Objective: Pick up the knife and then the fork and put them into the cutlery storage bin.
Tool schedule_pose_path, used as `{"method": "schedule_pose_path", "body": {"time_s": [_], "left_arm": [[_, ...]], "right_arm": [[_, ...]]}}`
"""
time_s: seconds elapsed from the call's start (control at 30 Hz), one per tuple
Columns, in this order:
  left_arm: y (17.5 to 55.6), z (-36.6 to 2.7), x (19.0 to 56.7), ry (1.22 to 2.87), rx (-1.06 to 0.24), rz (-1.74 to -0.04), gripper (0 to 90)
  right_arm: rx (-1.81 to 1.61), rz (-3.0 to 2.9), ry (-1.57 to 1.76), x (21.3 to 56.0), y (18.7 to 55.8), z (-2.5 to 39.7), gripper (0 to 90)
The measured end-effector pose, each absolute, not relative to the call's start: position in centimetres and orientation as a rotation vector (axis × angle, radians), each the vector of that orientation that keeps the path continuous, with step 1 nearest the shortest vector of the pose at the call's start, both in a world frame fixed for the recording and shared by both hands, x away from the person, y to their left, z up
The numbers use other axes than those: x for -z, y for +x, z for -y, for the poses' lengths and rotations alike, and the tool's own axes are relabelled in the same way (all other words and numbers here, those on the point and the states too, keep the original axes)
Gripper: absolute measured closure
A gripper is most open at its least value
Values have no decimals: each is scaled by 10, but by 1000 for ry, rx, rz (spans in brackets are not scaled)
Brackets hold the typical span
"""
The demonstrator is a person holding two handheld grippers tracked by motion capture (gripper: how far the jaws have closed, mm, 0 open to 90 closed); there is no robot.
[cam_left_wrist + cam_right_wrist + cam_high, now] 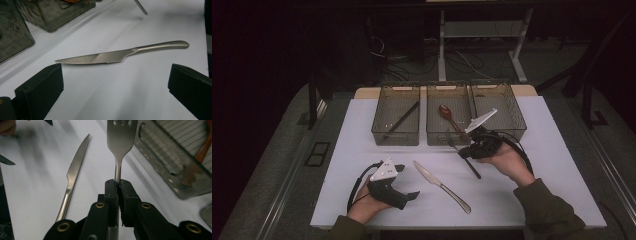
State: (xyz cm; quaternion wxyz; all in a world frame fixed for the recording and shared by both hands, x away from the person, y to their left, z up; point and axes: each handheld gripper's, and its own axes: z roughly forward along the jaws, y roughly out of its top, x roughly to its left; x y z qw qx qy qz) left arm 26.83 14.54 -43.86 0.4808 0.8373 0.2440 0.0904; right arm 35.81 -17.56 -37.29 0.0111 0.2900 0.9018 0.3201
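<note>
Right gripper (117, 185) pinches a shiny steel fork (121, 138) by its thin neck. Left gripper (115, 82) spread wide near the serrated knife (120, 54) on white table (522, 190).

In the right gripper view the fork (121, 142) loses its tine tips to the top edge, and its handle is hidden below the clamped jaws of the right gripper (118, 185). The knife (73, 177) there has its handle end covered by the gripper's body. In the left gripper view the near bins (50, 12) are cut off by the top and left edges.
</note>
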Motion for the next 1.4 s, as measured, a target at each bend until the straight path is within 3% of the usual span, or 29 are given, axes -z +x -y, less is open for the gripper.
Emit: {"method": "schedule_pose_path", "body": {"time_s": [1.03, 1.4], "left_arm": [[269, -144, 440, 2058, -213, -591, 0], [269, -145, 439, 2058, -213, -592, 0]], "right_arm": [[-1400, -2352, 1074, 317, 373, 281, 839], [-1359, -2178, 1153, 300, 407, 310, 839]]}}
